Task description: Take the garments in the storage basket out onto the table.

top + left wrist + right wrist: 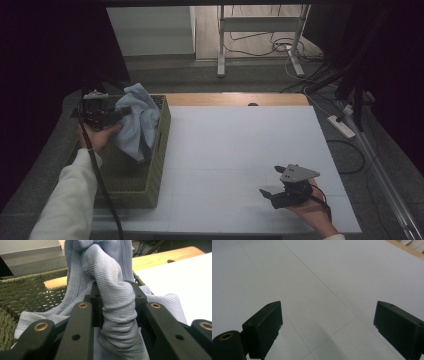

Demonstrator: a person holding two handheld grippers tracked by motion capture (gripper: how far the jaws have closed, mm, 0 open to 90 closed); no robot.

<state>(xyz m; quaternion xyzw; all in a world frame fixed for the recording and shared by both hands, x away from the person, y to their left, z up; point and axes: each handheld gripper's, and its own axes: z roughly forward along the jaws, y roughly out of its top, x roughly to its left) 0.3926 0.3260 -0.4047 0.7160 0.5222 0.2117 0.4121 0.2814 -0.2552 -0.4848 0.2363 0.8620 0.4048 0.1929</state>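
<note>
Here the left gripper [113, 305] pinches a bunched fold of pale blue cloth [138, 121], held above the woven basket [159, 150]. Looks soft, light, limp; grab gathered folds. Right gripper [274, 193] spread wide, nothing held, over white table [240, 150].

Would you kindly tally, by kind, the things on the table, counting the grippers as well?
Grippers: 2, the left gripper shut on the cloth, the right gripper open above the table
Baskets: 1, the basket
Cloths: 1, the cloth, light blue, held over the basket
Total: 4
</note>
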